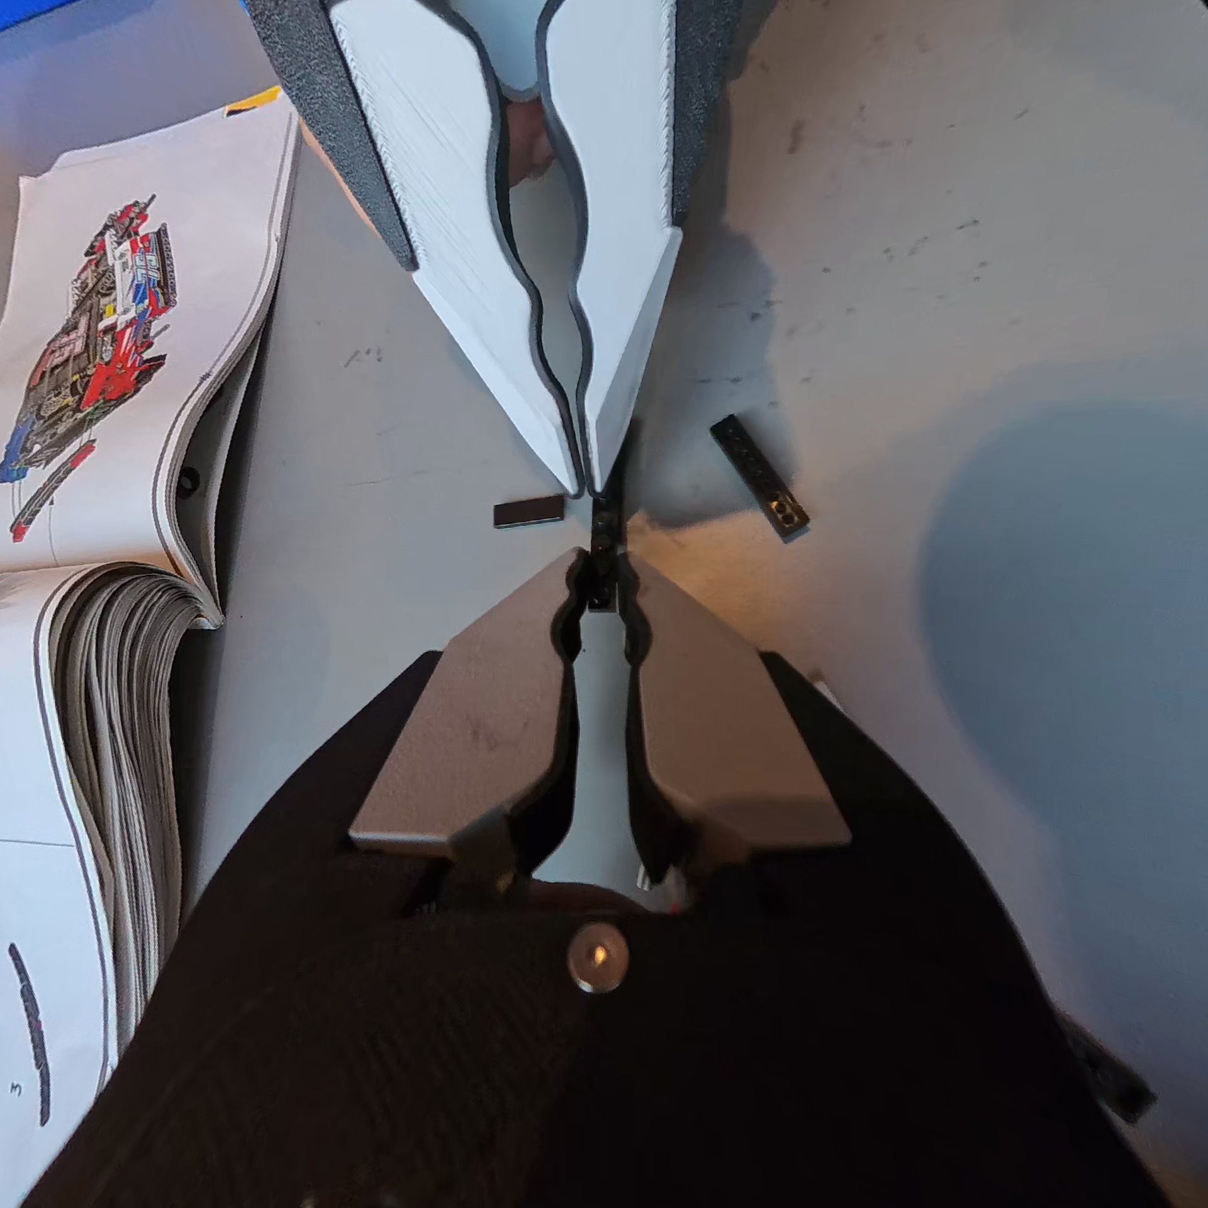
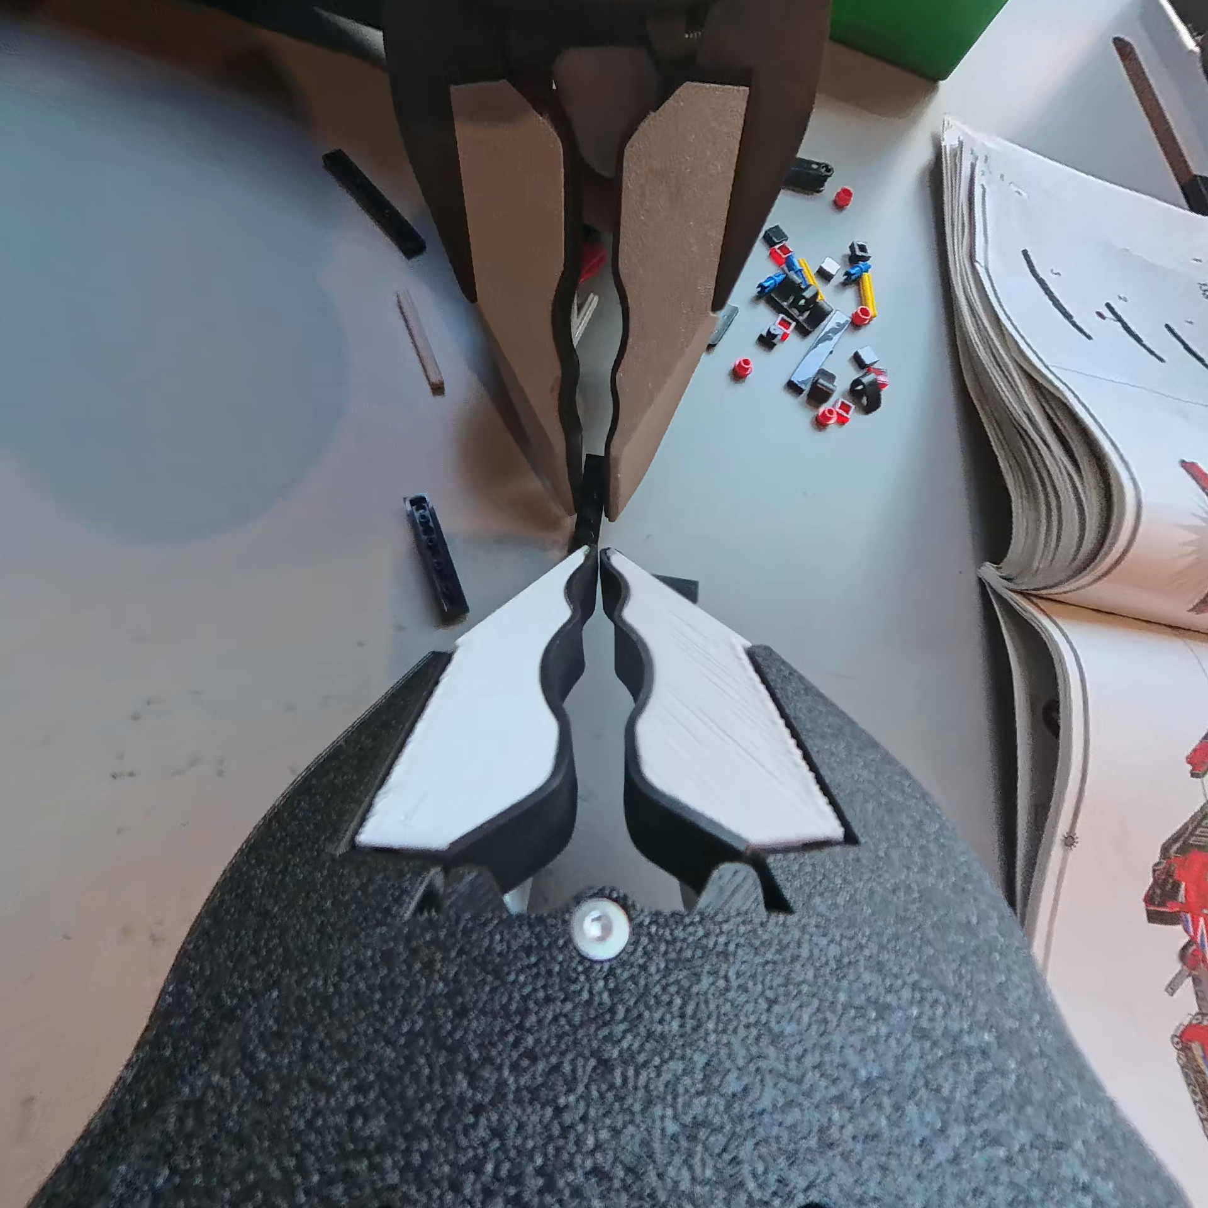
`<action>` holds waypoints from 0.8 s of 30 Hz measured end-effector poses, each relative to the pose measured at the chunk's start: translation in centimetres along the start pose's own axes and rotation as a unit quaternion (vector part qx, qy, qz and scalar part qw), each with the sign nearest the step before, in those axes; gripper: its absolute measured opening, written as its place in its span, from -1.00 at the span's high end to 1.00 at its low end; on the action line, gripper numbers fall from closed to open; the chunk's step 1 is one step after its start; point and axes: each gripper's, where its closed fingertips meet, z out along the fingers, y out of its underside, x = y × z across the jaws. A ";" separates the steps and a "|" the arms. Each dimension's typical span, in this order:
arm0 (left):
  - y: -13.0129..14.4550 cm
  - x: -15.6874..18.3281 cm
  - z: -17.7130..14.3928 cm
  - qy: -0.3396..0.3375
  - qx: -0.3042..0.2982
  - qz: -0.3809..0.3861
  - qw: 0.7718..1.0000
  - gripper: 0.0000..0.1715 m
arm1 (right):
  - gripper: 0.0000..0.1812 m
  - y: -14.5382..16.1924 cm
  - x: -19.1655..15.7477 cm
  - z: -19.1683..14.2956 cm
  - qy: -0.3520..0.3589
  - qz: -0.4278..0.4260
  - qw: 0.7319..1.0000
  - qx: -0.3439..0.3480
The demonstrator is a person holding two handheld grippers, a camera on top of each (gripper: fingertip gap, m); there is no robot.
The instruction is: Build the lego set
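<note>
My left gripper (image 1: 598,565), with tan fingers, is shut on a thin black lego piece (image 1: 602,533) and holds it just above the grey table. The piece sticks out past the tips. My right gripper (image 1: 584,490), with white fingers, comes from the opposite side with its jaws together, tips touching the free end of the piece. In the right wrist view the right gripper (image 2: 597,555) meets the black piece (image 2: 590,497), held by the left gripper (image 2: 591,513). Whether the white tips pinch the piece is unclear.
A black tile (image 1: 528,511) and a black holed plate (image 1: 758,477) lie beside the grippers. A black beam (image 2: 436,559), a brown stick (image 2: 420,343), a long black beam (image 2: 372,202) and several small loose pieces (image 2: 817,314) lie on the table. The open instruction booklet (image 2: 1078,392) lies at the side, also in the left wrist view (image 1: 131,392). Less than 4 cm separates the two grippers' tips.
</note>
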 end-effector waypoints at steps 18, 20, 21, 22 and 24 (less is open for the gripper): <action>0.3 -0.1 0.3 -0.008 -0.035 -0.049 0.998 0.95 | 1.00 0.3 0.2 0.3 0.013 -0.044 0.998 -0.035; 0.3 0.0 0.2 -0.012 -0.038 -0.050 0.998 0.95 | 1.00 0.4 0.2 0.3 0.009 -0.043 0.998 -0.042; 0.3 0.0 0.2 -0.010 -0.039 -0.054 0.998 0.95 | 1.00 0.4 0.2 0.3 0.008 -0.045 0.998 -0.047; 0.3 0.0 0.2 -0.009 -0.038 -0.060 0.997 0.95 | 1.00 0.4 0.2 0.4 0.006 -0.051 0.997 -0.051; 0.3 0.0 0.2 -0.009 -0.035 -0.069 0.997 0.94 | 1.00 0.4 0.1 0.4 0.002 -0.060 0.997 -0.056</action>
